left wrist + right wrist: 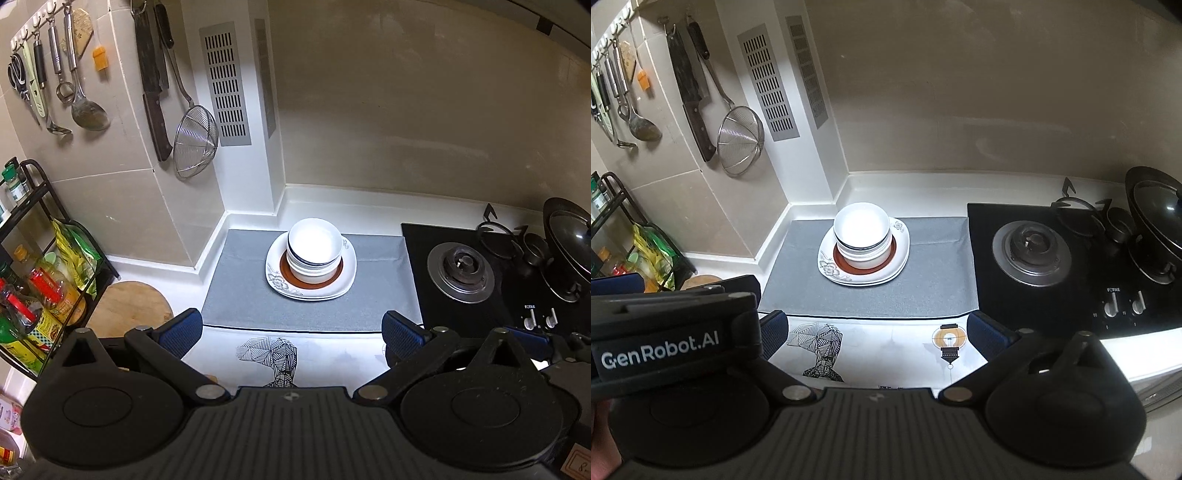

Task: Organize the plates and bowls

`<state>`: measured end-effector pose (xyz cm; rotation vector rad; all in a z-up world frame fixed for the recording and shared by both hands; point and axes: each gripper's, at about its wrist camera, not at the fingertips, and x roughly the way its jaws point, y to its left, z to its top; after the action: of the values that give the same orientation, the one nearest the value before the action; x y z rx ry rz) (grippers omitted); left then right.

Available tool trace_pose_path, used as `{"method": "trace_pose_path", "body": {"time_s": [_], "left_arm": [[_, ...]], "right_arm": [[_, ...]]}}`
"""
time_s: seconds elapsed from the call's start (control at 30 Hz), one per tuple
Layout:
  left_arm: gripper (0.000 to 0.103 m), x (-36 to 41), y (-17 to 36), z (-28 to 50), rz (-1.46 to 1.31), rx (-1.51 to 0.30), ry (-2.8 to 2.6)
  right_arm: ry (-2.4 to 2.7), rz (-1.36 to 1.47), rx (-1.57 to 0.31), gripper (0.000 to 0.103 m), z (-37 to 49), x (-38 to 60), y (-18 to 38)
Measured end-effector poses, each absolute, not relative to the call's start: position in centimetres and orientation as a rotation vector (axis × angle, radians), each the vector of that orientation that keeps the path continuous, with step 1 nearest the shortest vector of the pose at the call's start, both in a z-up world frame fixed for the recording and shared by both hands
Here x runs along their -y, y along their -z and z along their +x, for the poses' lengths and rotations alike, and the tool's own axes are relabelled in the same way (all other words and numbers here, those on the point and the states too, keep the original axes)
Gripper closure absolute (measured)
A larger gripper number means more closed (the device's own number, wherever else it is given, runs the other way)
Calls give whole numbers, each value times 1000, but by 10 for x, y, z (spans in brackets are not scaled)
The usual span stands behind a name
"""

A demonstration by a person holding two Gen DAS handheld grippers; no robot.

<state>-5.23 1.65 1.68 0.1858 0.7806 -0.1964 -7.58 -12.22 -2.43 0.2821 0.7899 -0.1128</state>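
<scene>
A stack of white bowls (314, 251) (862, 232) sits on a brown-rimmed plate (284, 267) (839, 260), which rests on white square plates with a flower pattern (275, 278) (827, 267). The whole pile stands on a grey mat (236, 295) (798, 280). My left gripper (291, 332) is open and empty, well short of the pile. My right gripper (875, 328) is open too, holding nothing, and hangs over the printed white mat (886, 347). The left gripper's body (665, 332) shows at the left of the right wrist view.
A black gas hob (461, 269) (1030, 247) with a lidded wok (569, 236) (1156, 214) lies to the right. Utensils, a cleaver and a strainer (194, 144) hang on the left wall. A rack of bottles (33, 258) and a wooden board (129, 306) stand left.
</scene>
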Motion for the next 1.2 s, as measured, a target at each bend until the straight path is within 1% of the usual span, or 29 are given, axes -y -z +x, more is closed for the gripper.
{"method": "trace_pose_path", "body": {"time_s": [1.2], "left_arm": [[0,2,-9,-52,220,-805,219]], "right_arm": [[122,311,-807,0,-82,140,32]]}}
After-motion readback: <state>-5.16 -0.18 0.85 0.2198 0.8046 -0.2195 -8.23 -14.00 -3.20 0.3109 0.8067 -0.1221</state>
